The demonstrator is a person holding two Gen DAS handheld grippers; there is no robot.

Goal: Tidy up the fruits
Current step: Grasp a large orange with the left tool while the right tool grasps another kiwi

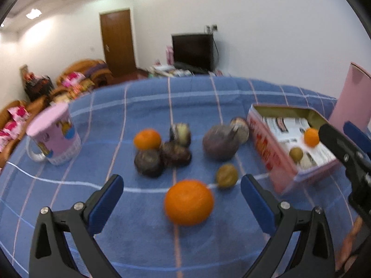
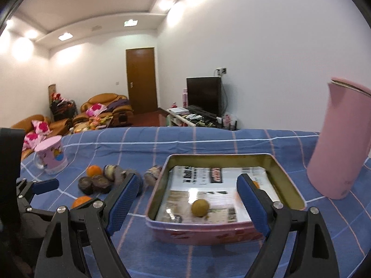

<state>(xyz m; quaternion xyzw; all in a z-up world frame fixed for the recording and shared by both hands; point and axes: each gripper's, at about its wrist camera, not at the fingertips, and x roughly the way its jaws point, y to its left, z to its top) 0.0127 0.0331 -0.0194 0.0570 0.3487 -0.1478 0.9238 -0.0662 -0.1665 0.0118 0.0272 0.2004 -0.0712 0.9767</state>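
Observation:
In the left wrist view, my left gripper (image 1: 182, 181) is open, with a large orange (image 1: 189, 202) lying on the blue cloth between its fingers. Beyond it lie a small brown fruit (image 1: 226, 175), a second orange (image 1: 147, 139), several dark purple fruits (image 1: 148, 162) and a big purple one (image 1: 220, 142). The pink tin (image 1: 287, 169) at right holds a small orange (image 1: 311, 137) and a brown fruit (image 1: 296, 154). In the right wrist view, my right gripper (image 2: 186, 178) is open and empty above the tin (image 2: 208, 231), with the brown fruit (image 2: 200, 207) inside it.
A pink mug (image 1: 54, 134) stands at the left on the blue checked cloth (image 1: 139, 231). A tall pink jug (image 2: 340, 139) stands right of the tin. The right gripper's fingers (image 1: 343, 148) reach in over the tin. Sofas, a door and a TV lie beyond the table.

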